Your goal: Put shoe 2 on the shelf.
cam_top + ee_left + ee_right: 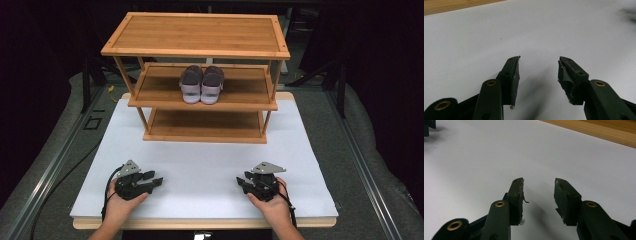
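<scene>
A pair of grey and lilac shoes (201, 84) stands side by side on the middle shelf of a three-tier bamboo shoe rack (196, 52) at the back of the white table top (210, 160). My left gripper (156, 178) rests low on the table near the front left, held in a hand, jaws open with nothing between them (539, 65). My right gripper (241, 181) rests near the front right in the other hand, jaws open and empty too (539, 185). Both point inward over bare white surface.
The rack's bottom shelf (205, 126) and top shelf (197, 31) are bare. Grey floor and metal rails (60, 160) flank the table. A strip of wood (599, 131) shows at the far edge in the right gripper view.
</scene>
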A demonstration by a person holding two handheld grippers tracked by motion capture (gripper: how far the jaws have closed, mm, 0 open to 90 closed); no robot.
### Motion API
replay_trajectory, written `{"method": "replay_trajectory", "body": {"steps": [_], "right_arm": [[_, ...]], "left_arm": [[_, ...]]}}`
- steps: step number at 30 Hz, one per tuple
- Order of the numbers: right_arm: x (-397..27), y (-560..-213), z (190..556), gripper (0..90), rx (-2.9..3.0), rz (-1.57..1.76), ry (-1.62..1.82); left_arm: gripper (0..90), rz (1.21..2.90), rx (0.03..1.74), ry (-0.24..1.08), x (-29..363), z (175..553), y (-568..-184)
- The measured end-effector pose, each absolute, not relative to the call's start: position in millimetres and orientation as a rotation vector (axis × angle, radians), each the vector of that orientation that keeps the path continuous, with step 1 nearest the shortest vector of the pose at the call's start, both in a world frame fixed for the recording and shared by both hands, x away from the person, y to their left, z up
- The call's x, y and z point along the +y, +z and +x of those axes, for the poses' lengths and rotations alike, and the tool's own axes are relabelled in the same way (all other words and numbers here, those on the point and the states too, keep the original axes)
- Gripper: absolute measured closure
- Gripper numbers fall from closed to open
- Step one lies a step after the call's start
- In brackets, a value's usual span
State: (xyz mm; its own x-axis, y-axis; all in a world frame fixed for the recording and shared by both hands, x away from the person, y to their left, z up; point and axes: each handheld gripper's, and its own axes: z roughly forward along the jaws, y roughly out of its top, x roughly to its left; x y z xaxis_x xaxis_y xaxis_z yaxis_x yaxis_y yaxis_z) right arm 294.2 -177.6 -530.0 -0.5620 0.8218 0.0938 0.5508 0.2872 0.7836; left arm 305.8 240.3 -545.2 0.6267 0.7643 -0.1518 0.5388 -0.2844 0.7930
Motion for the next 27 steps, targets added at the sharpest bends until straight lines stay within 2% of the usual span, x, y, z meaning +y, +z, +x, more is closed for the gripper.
{"method": "replay_trajectory", "body": {"steps": [27], "right_arm": [[-185, -537, 301, 56.2, 2.217, 1.327, 1.157]], "left_arm": [[50.0, 1.933, 1.081, 0.309, 249, 312, -547]]}}
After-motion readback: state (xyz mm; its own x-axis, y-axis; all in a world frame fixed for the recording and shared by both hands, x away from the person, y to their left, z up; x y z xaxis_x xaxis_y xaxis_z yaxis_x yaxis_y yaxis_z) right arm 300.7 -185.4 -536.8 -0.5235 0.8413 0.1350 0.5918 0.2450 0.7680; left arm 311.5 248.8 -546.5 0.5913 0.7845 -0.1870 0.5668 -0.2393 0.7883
